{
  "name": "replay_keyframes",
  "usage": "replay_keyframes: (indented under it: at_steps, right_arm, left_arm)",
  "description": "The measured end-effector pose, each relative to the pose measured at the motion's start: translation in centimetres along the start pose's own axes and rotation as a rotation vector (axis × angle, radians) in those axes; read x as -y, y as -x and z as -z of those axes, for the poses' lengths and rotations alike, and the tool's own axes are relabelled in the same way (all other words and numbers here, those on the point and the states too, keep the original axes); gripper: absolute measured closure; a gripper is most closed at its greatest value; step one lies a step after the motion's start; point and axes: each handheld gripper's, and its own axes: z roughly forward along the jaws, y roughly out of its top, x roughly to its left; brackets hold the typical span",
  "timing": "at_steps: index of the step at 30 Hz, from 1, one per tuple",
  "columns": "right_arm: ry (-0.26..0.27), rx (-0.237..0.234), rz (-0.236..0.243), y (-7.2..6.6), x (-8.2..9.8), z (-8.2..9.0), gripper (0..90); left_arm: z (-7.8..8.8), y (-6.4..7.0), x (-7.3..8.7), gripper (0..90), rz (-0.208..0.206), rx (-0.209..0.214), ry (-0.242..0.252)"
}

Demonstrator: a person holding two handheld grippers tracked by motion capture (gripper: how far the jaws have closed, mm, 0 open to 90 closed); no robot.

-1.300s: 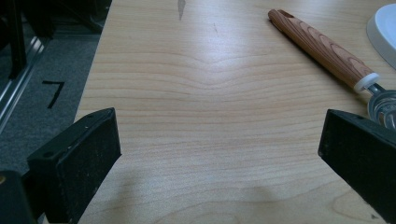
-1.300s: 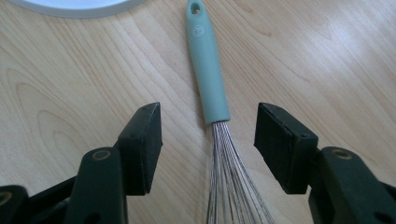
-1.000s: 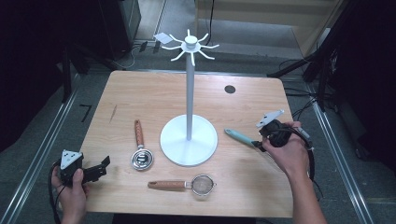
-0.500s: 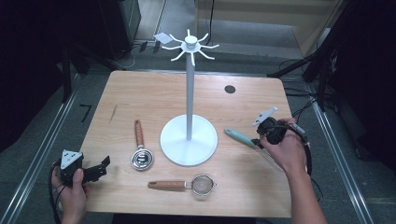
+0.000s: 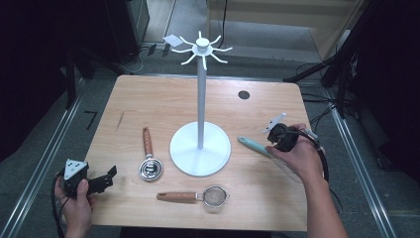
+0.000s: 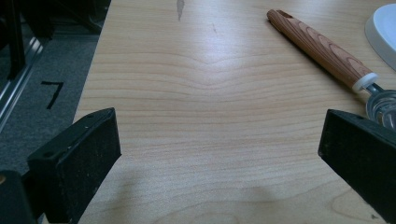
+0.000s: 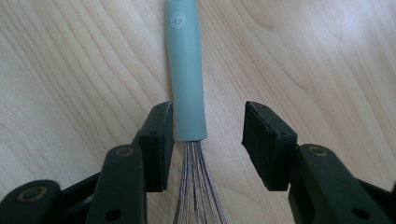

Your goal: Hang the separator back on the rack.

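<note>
A whisk with a teal handle (image 5: 252, 146) (image 7: 187, 70) lies flat on the wooden table (image 5: 148, 99), right of the white stand. My right gripper (image 5: 275, 144) (image 7: 208, 126) is lowered over it, and the handle's wire end sits between the jaws. The jaws have just been closing. One pad (image 7: 159, 140) touches the handle while the other stands off with a gap, so the gripper is open. My left gripper (image 5: 106, 177) (image 6: 219, 140) rests wide open at the table's front left edge with bare wood between its jaws.
A white hook stand (image 5: 200, 148) rises from a round base (image 6: 383, 23) at the table's middle. A wooden-handled metal scoop (image 5: 150, 167) (image 6: 322, 49) lies left of it. A small strainer (image 5: 215, 196) with a wooden handle lies in front.
The right hand has shifted slightly left, bringing its gripper over the whisk's handle. The left hand has stayed put.
</note>
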Motion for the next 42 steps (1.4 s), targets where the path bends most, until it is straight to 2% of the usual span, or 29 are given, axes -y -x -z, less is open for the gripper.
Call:
replay_keyframes:
  at_steps: [6,8,10,12,17,22,24,29,32,37,39,42]
  right_arm:
    - [-0.013,-0.033,0.025,0.3,0.0,-0.3,55.6]
    - [-0.039,-0.050,0.054,0.3,-0.1,-0.7,54.7]
    - [-0.065,-0.065,0.039,0.4,-0.2,-1.0,54.9]
    - [-0.071,-0.069,0.030,0.5,-0.2,-1.2,54.4]
    - [-0.089,-0.122,0.005,0.7,-0.4,-1.5,55.0]
    - [-0.112,-0.132,0.014,0.7,-0.7,-1.7,56.1]
    - [-0.119,-0.155,0.005,0.8,-0.8,-1.9,57.7]
    - [-0.159,-0.150,-0.005,1.0,-1.0,-3.1,59.3]
    - [-0.175,-0.167,-0.011,1.1,-1.0,-3.5,62.5]
    - [-0.190,-0.130,-0.004,1.3,-1.2,-3.9,61.1]
    - [-0.196,-0.133,-0.016,1.2,-1.3,-4.0,61.5]
    - [-0.208,-0.133,0.001,1.1,-1.6,-4.3,63.3]
  left_arm:
    - [0.0,0.0,0.0,0.0,-0.003,-0.002,0.002]
    - [0.0,0.0,0.0,0.0,0.001,-0.001,-0.001]
    - [0.0,0.0,0.0,0.0,0.001,-0.001,-0.001]
    - [0.0,0.0,0.0,0.0,0.000,-0.002,0.001]
    - [0.0,0.0,0.0,0.0,-0.004,-0.003,0.004]
    - [0.0,0.0,0.0,0.0,-0.004,-0.001,0.003]
    - [0.0,0.0,0.0,0.0,-0.002,-0.001,0.002]
    - [0.0,0.0,0.0,0.0,0.001,-0.001,-0.002]
    - [0.0,0.0,0.0,0.0,0.002,0.003,-0.004]
    - [0.1,-0.1,0.0,0.0,-0.003,0.002,0.001]
    - [0.1,-0.1,0.0,0.0,-0.001,0.004,0.003]
    - [0.0,-0.1,0.0,0.0,0.002,0.004,0.003]
